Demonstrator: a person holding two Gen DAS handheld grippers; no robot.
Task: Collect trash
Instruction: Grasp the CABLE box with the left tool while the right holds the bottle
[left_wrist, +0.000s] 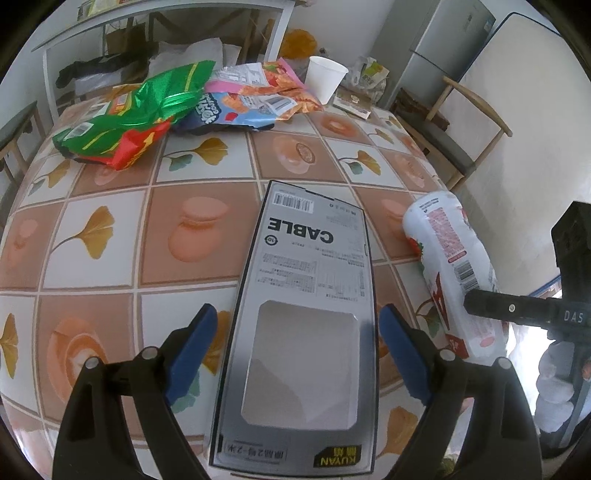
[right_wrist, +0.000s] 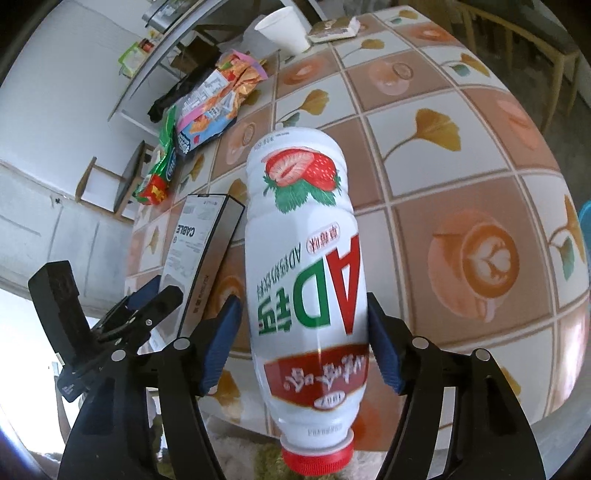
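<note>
My left gripper (left_wrist: 297, 328) is shut on a grey cable box (left_wrist: 310, 295) with a cut-out window, held over the near edge of the tiled table (left_wrist: 199, 236). My right gripper (right_wrist: 304, 317) is shut on a white strawberry milk bottle (right_wrist: 306, 258) with a red cap pointing toward me. The bottle also shows in the left wrist view (left_wrist: 450, 269) at the right, and the box in the right wrist view (right_wrist: 201, 251) at the left. Snack bags, green (left_wrist: 125, 118) and pink (left_wrist: 255, 92), lie at the table's far side beside a white paper cup (left_wrist: 325, 79).
A small flat packet (left_wrist: 351, 101) lies at the far right corner of the table. Wooden chairs (left_wrist: 465, 122) stand at the right and a shelf unit (left_wrist: 162, 33) behind the table. A fridge (left_wrist: 443, 40) stands at the back right.
</note>
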